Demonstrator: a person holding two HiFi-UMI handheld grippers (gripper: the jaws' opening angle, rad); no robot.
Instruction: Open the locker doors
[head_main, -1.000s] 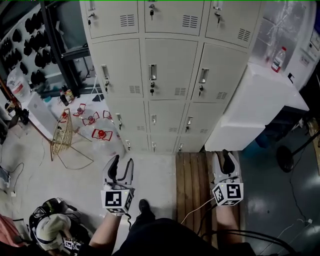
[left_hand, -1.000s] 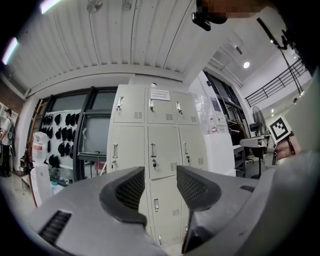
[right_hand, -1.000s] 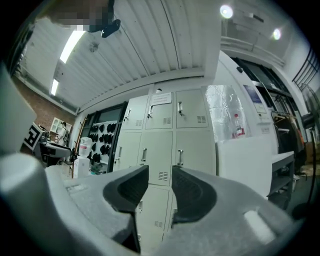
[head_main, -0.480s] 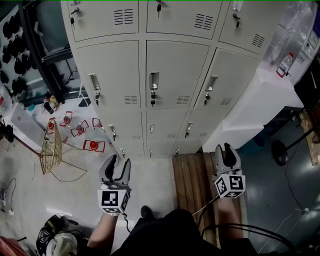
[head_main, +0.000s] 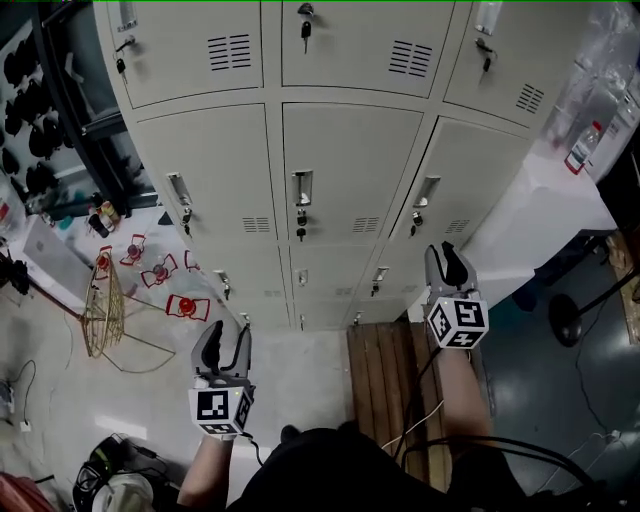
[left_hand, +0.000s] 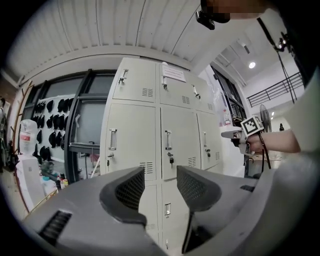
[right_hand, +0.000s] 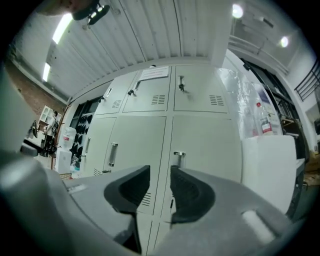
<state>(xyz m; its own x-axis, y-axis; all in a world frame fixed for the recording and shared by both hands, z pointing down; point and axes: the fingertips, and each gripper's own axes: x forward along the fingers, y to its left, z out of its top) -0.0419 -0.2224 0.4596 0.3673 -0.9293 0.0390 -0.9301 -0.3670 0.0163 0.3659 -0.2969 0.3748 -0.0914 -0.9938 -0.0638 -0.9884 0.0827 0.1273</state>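
A person faces a bank of pale grey lockers (head_main: 340, 160), every door shut, with a gripper in each hand held level toward it. The right gripper (head_main: 449, 262) is the nearer. It stands short of the right-hand door of the middle row, whose handle (right_hand: 179, 156) shows just above and ahead of its jaws, long axis upright, at the door's left edge by the seam with the centre door. Its jaws have just been closing a little but stand apart, with nothing between them. The left gripper (head_main: 228, 340), farther back and facing the centre column, is likewise parted and empty. Keys (head_main: 300, 218) hang in the locks below the handles. Underfoot are a pale concrete floor and a strip of wooden boards (head_main: 385, 380). A white cabinet (head_main: 530, 215) flanks the lockers at right, a black rack (head_main: 70, 110) at left.
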